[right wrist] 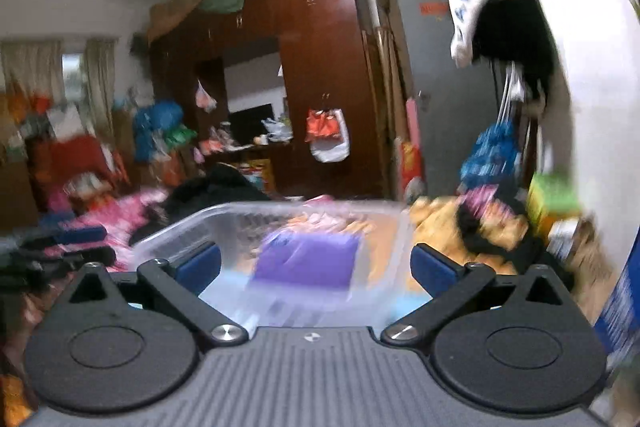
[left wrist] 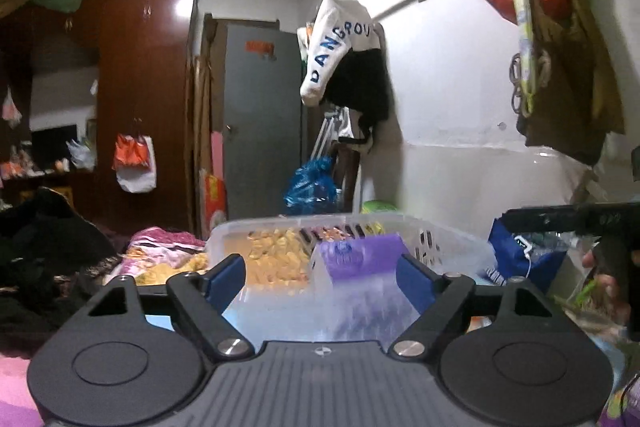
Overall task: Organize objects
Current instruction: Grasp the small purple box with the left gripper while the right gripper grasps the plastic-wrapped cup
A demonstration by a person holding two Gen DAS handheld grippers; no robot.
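A clear plastic basket (left wrist: 452, 247) is seen just beyond both grippers, resting on a bed strewn with patterned bedding (left wrist: 160, 255). Inside it, toward its right side in the left wrist view, a purple-topped box (left wrist: 360, 255) is lodged. The left gripper (left wrist: 320, 277) is held with its jaws spread wide, blue pads (left wrist: 226, 277) on either side of the basket's near wall, nothing clamped between them. The right gripper (right wrist: 316, 263) is likewise spread, its pads (right wrist: 200, 263) apart and gripping nothing (this view is heavily blurred). In it the basket (right wrist: 180, 231) sits left of centre, with the box (right wrist: 308, 261) in the middle.

Only the left wrist view shows the slotted far wall of the basket, a blue bag (left wrist: 516, 259) to its right, and a black gripper body (left wrist: 576, 217) held by a hand (left wrist: 608, 287) at the right edge. Only the right wrist view takes in the wardrobe (right wrist: 320, 75) fully and the curtains (right wrist: 36, 67) far left. A white garment (left wrist: 340, 43) hangs on the right wall.
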